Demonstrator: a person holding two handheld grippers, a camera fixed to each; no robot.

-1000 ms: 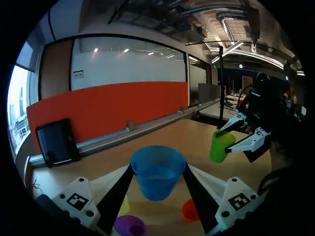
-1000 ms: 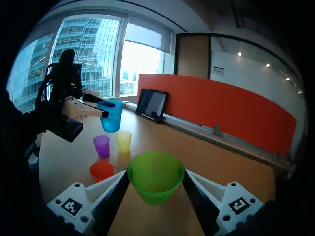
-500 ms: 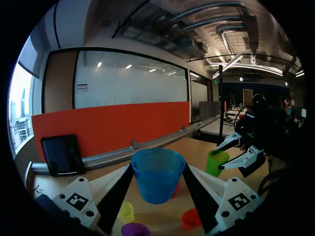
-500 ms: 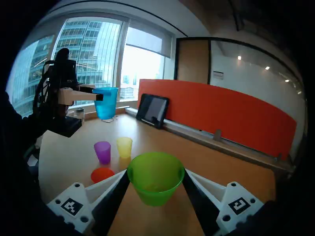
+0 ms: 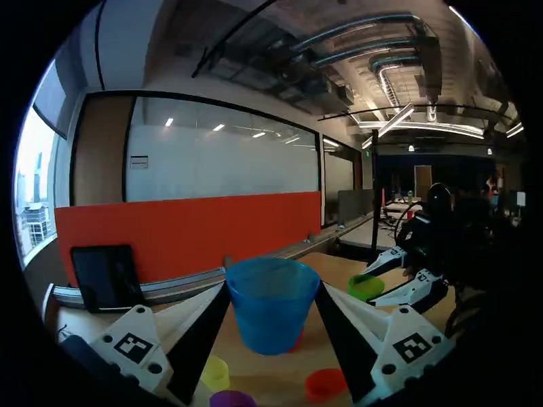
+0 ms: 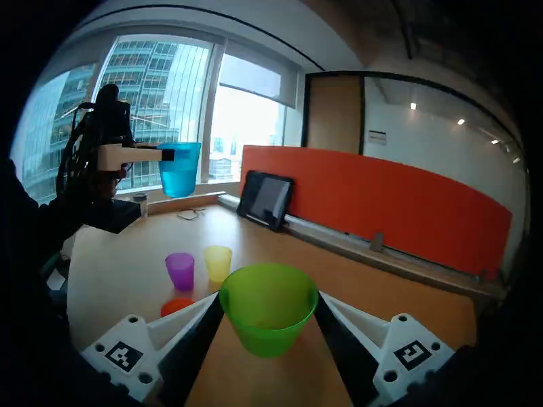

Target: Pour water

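Observation:
A blue cup (image 5: pixel 272 312) stands upright between the fingers of my left gripper (image 5: pixel 271 319), which is shut on it and holds it high above the table. The same blue cup (image 6: pixel 180 169) appears raised at the upper left in the right gripper view. My right gripper (image 6: pixel 269 322) is shut on a green cup (image 6: pixel 269 316), also upright. That green cup (image 5: pixel 364 287) sits lower and to the right in the left gripper view, held by the right gripper (image 5: pixel 394 278). I cannot see water inside either cup.
On the wooden table (image 6: pixel 380 339) stand a purple cup (image 6: pixel 180 270), a yellow cup (image 6: pixel 218 262) and an orange cup (image 6: pixel 178 306). A tablet (image 6: pixel 268 198) leans against the orange divider (image 6: pixel 407 210). Windows are at the left. A person's dark sleeve (image 6: pixel 41 230) is at the left.
My left gripper has lifted the blue cup well above the table and levelled out. The right gripper with the green cup has stayed almost still, now lower than the blue cup.

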